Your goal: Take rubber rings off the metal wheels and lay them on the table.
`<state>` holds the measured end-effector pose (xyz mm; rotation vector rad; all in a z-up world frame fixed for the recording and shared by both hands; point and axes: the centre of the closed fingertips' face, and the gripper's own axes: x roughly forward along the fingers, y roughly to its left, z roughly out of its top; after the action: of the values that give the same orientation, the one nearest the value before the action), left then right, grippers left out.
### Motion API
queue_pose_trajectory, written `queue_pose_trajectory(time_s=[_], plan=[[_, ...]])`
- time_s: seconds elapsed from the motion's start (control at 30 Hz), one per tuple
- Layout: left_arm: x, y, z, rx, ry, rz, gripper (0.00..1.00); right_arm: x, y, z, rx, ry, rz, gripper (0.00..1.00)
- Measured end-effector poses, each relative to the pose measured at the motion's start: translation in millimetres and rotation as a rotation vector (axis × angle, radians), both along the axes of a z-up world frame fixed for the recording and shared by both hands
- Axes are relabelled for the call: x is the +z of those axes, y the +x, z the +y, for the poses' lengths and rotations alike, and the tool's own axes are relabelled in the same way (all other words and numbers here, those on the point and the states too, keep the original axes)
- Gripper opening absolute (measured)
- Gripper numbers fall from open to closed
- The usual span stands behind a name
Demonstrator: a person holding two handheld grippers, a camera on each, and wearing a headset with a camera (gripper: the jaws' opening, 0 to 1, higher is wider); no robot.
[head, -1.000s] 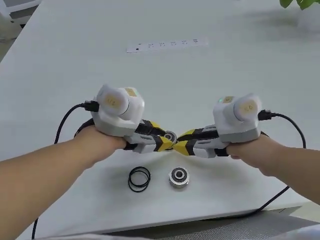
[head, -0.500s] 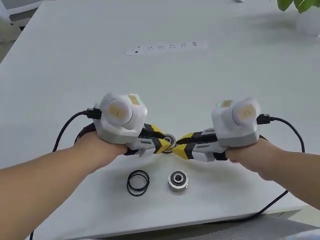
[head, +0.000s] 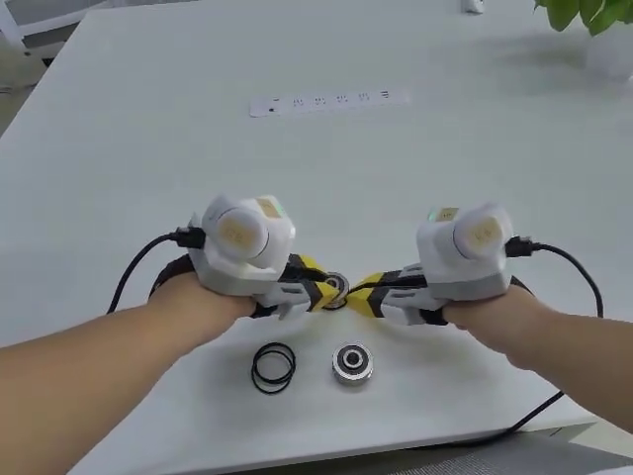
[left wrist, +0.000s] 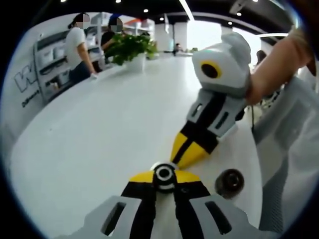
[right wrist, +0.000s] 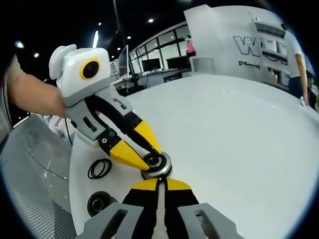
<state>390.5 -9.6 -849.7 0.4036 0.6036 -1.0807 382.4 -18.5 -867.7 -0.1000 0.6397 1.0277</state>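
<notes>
A small metal wheel (head: 336, 286) with a dark rubber ring around its rim is held above the table, and my left gripper (head: 324, 292) is shut on it. The left gripper view has the same wheel (left wrist: 164, 174) between my own yellow tips. My right gripper (head: 360, 288) meets it tip to tip, jaws closed at the wheel's rubber rim (right wrist: 160, 169). Below the grippers, two black rubber rings (head: 274, 366) lie overlapping on the white table (head: 326, 168). A second metal wheel (head: 353, 362) lies flat just right of them.
A white power strip (head: 329, 100) lies farther back on the table. A green plant (head: 586, 12) stands at the far right corner. Black cables trail from both grippers toward the near table edge. People stand by shelves (left wrist: 79, 47) beyond the table.
Both grippers stay tip to tip at the held wheel, drifted slightly. The head camera has shifted a little; the rings and the second wheel have not moved.
</notes>
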Motion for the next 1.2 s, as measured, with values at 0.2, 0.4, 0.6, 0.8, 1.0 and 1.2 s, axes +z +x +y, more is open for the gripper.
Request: queue_pose_trajectory(time_s=[0.2,0.4,0.6,0.8,1.0,1.2], plan=[[-0.6,1.1,0.2,0.009,0.003,-0.005,0.14,0.3,3.1,-1.1,-0.049,0.020,0.039,0.00],[-1.4,1.9,0.5,-0.001,0.015,-0.025,0.13,0.9,3.9,-1.5,-0.109,0.081,0.104,0.00],[-0.9,1.8,0.4,0.000,0.013,-0.028,0.13,5.2,1.7,-2.1,-0.162,0.146,0.166,0.00],[-1.0,1.9,0.1,-0.004,0.019,-0.030,0.13,8.3,1.3,-4.0,-0.190,0.186,0.195,0.00],[-0.9,0.7,-0.1,0.000,0.018,-0.028,0.12,13.6,6.5,-5.4,-0.241,0.244,0.215,0.00],[-0.8,0.0,-0.6,-0.003,0.019,-0.026,0.12,19.2,4.8,-4.0,-0.247,0.297,0.259,0.00]])
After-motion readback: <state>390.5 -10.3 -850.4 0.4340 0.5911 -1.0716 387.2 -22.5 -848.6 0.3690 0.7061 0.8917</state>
